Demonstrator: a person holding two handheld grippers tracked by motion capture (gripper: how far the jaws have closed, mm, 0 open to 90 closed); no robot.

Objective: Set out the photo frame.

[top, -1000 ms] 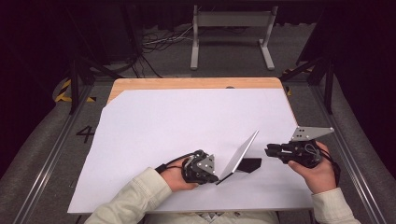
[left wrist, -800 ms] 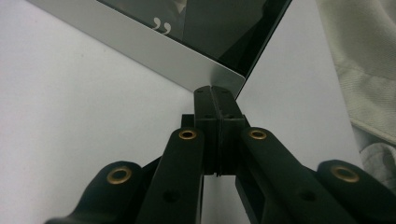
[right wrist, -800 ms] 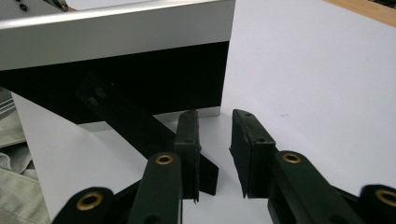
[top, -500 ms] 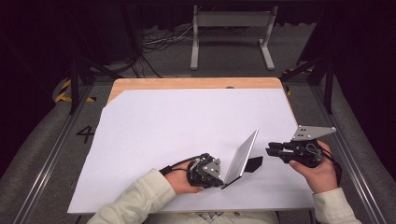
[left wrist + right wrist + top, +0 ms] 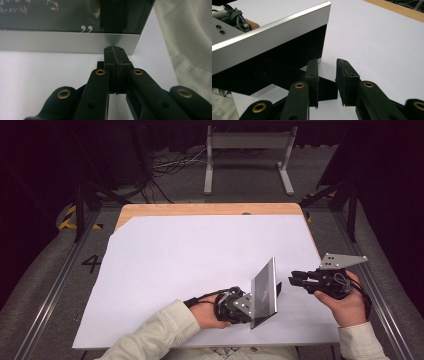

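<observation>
A picture frame (image 5: 263,292) with a silver border and dark glass stands on edge near the front of the white sheet (image 5: 200,255). My left gripper (image 5: 246,306) lies low at the frame's lower left, shut on its silver edge (image 5: 62,41); in the left gripper view the jaws (image 5: 116,51) meet tight at that border. My right gripper (image 5: 294,279) is open just right of the frame, at its back. In the right gripper view its jaws (image 5: 327,67) stand apart beside the frame's black fold-out stand (image 5: 279,72), with nothing between them.
The white sheet covers most of a wooden table (image 5: 200,209). A sleeve (image 5: 190,37) lies close to the frame's right side. Beyond the table stand a metal rack (image 5: 247,150) and cables on the floor. Rails run along both sides.
My left hand has moved right with the frame, which now stands steeper and closer to the right gripper. The right hand has hardly shifted.
</observation>
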